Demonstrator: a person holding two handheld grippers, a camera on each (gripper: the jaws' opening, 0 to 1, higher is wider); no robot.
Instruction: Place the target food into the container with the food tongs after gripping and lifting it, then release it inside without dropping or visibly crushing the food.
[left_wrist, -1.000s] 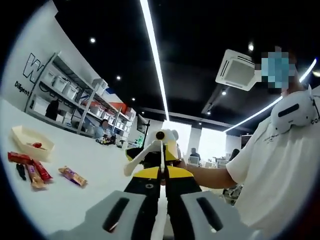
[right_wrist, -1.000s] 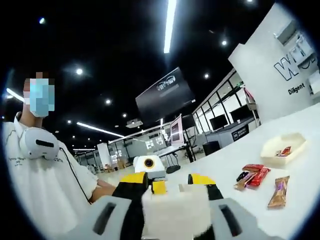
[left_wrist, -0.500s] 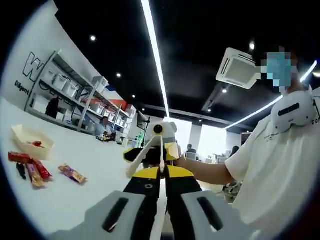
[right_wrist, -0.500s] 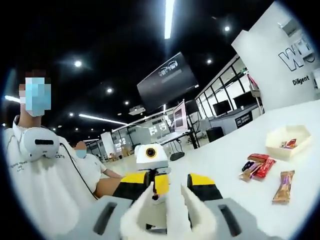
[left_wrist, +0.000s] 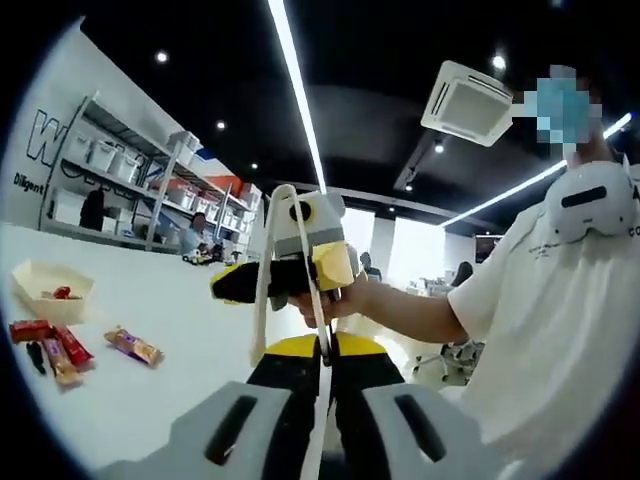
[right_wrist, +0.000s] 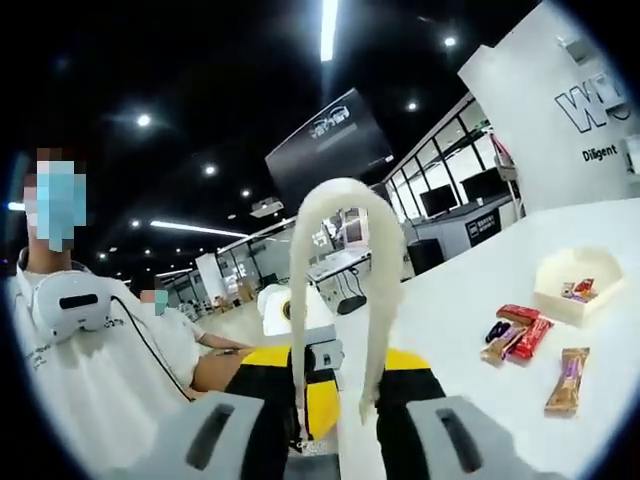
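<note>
My left gripper (left_wrist: 322, 348) is shut on one arm of the white food tongs (left_wrist: 263, 280), whose looped end rises toward the right gripper (left_wrist: 290, 275), held in a person's hand. In the right gripper view the tongs (right_wrist: 340, 195) arch up between my right gripper's (right_wrist: 335, 365) open jaws, and the left gripper (right_wrist: 318, 388) faces me behind them. A cream container (left_wrist: 48, 285) (right_wrist: 572, 290) with red food in it sits on the white table. Several wrapped snack bars (left_wrist: 45, 345) (right_wrist: 515, 330) lie beside it, and one gold bar (left_wrist: 133, 346) (right_wrist: 563, 380) lies apart.
The white table (left_wrist: 150, 400) (right_wrist: 480, 300) runs under both grippers. The person (left_wrist: 540, 300) holding them stands close behind. Shelving with bins (left_wrist: 110, 170) lines the wall, and other people sit at desks further back.
The tongs have swung up from a low white shape between the right jaws to a tall arch. The right gripper has come closer to the left one and higher. The left grip is unchanged.
</note>
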